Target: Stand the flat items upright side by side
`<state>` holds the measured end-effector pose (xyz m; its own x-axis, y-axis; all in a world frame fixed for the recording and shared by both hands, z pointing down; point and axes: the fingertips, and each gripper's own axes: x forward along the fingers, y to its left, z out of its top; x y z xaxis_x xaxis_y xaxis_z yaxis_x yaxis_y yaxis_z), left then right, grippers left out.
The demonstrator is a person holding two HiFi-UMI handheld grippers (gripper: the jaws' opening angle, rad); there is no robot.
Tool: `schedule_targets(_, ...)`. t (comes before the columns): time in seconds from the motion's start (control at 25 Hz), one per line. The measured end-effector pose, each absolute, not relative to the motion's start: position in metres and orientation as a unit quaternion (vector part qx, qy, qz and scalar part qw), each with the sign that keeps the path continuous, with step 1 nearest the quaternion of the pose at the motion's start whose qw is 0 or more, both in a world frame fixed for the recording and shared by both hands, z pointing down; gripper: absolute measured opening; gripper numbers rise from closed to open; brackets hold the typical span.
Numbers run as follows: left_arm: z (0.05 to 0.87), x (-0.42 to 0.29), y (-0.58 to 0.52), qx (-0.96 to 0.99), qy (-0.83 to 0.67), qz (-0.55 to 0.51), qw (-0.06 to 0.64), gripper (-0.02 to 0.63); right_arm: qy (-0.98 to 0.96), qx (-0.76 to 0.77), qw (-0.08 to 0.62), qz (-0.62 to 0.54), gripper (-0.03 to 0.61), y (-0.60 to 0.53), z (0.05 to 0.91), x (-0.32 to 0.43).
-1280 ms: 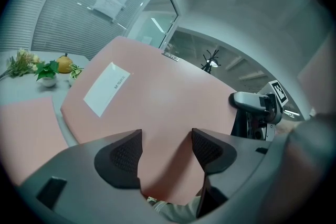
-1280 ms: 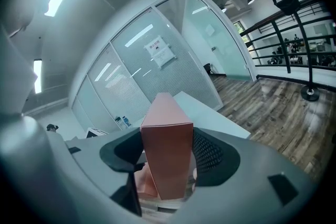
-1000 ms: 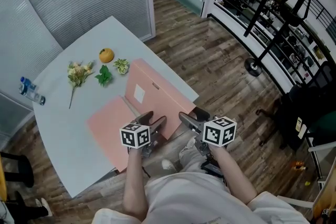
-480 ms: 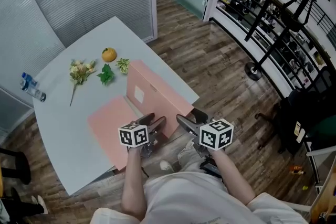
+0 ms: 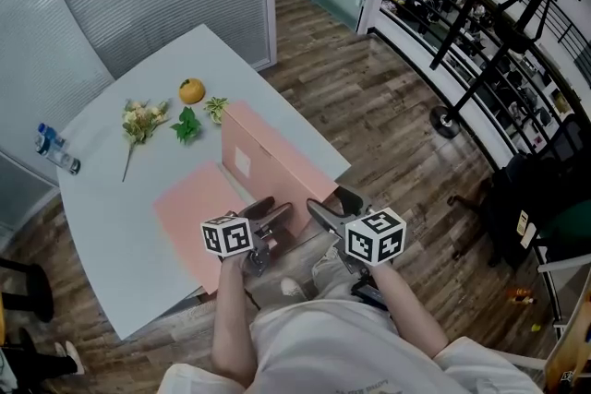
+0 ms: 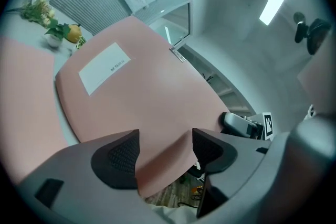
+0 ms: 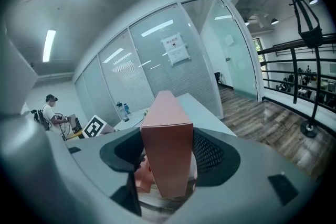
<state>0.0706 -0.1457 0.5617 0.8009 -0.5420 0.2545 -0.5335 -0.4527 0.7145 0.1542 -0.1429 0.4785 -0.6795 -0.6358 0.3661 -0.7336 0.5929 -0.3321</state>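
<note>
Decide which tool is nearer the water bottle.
Left. The left tool, its jaws just opened wider round the upright box, sits on the side towards the water bottle; the right tool grips the box's end farther away.

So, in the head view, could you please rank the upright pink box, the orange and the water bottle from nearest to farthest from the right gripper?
1. Upright pink box: clamped by the right gripper.
2. Orange: beyond it, upper left.
3. Water bottle: table's far left edge.
</note>
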Motion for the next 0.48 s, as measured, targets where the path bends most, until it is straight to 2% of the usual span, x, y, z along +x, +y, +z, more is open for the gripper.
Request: schedule_targets(0.48, 0.551, 0.071, -0.131, 0.857, -0.293, -0.026, 0.424, 0.299, -0.888, 0.402, 0.128, 0.181, 0.301, -0.13, 0.476, 0.136)
